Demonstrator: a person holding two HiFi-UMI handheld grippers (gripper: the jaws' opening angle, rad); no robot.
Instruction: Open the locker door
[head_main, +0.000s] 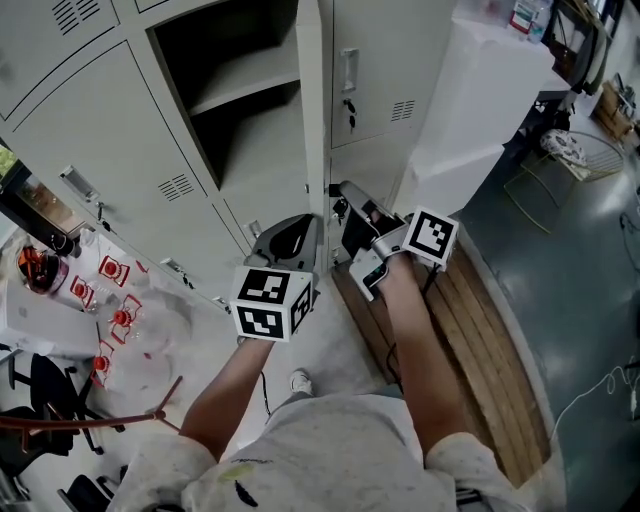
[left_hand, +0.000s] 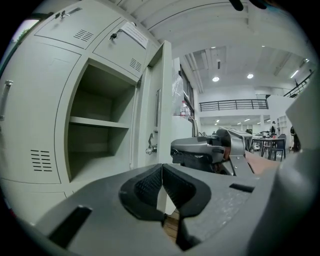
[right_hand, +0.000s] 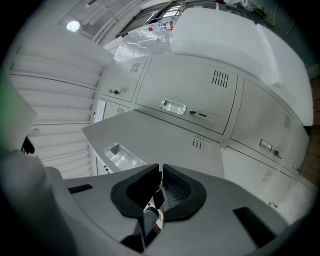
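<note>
The grey locker door (head_main: 311, 110) stands swung out and shows edge-on in the head view, beside its open compartment with a shelf (head_main: 245, 95). My right gripper (head_main: 343, 200) is at the door's lower outer face. In the right gripper view its jaws (right_hand: 161, 172) are shut on a small metal key (right_hand: 154, 202) just below the door's recessed handle (right_hand: 118, 155). My left gripper (head_main: 311, 226) hangs just left of the door's edge; its jaws (left_hand: 161, 169) are shut with nothing in them. That view shows the door (left_hand: 161, 95), its inner latch (left_hand: 150, 148) and the right gripper (left_hand: 210, 150).
Shut locker doors (head_main: 385, 70) surround the open one. A tall white block (head_main: 480, 90) stands to the right, with a wooden platform (head_main: 470, 330) under my right arm. A table with red-marked pieces (head_main: 110, 300) is at the left, and a wire chair (head_main: 570, 160) at the far right.
</note>
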